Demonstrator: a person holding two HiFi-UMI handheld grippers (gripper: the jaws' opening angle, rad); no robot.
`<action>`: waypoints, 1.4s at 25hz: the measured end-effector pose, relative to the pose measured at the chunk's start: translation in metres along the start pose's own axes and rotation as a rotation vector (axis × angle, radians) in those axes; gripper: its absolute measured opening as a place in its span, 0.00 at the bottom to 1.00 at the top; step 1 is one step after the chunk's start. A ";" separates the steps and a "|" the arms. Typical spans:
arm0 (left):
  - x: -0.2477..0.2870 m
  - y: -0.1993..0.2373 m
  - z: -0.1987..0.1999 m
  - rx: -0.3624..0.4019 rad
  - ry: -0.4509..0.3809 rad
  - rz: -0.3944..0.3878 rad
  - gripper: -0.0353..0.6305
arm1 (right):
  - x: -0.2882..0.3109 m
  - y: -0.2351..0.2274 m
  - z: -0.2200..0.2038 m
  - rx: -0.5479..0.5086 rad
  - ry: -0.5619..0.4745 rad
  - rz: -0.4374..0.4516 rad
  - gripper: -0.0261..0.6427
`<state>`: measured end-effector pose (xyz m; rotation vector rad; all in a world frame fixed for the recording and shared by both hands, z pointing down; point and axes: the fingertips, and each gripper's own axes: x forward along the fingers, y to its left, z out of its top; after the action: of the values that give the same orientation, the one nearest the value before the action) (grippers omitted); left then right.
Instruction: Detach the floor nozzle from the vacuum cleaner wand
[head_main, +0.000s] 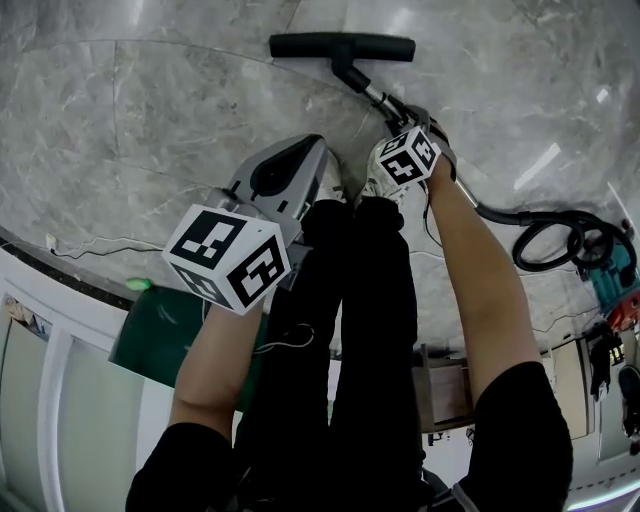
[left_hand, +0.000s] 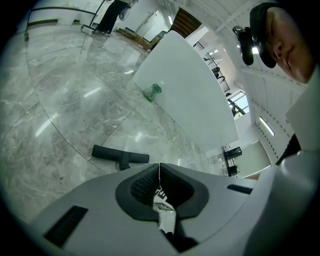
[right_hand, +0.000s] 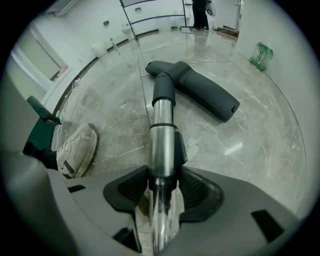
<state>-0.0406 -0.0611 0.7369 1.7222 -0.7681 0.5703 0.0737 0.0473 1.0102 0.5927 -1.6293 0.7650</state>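
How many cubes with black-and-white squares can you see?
2. One cube is at the lower left of the head view. The other cube is higher, near the middle, beside the wand. None looks hidden.

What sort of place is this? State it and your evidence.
Probably a large indoor hall or lobby: polished grey marble floor, broad white panel, and a vacuum hose lying on it.

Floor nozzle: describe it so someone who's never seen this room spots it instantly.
On the grey marble floor, follow the shiny wand away from the person's shoe. The floor nozzle caps its far end: a straight black crossbar, unlike the coiled black hose to the right.
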 end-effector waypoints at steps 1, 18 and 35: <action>0.001 0.001 -0.002 0.001 -0.002 0.004 0.07 | 0.003 0.001 -0.001 0.006 -0.001 0.007 0.31; -0.047 -0.017 0.016 -0.311 -0.197 -0.034 0.57 | -0.183 0.054 0.094 -0.027 -0.219 0.183 0.31; -0.139 -0.127 0.054 -0.258 -0.375 -0.584 0.66 | -0.355 0.179 0.097 -0.210 -0.264 0.655 0.31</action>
<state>-0.0410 -0.0620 0.5413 1.7182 -0.5225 -0.2474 -0.0542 0.0815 0.6229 -0.0108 -2.1539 0.9933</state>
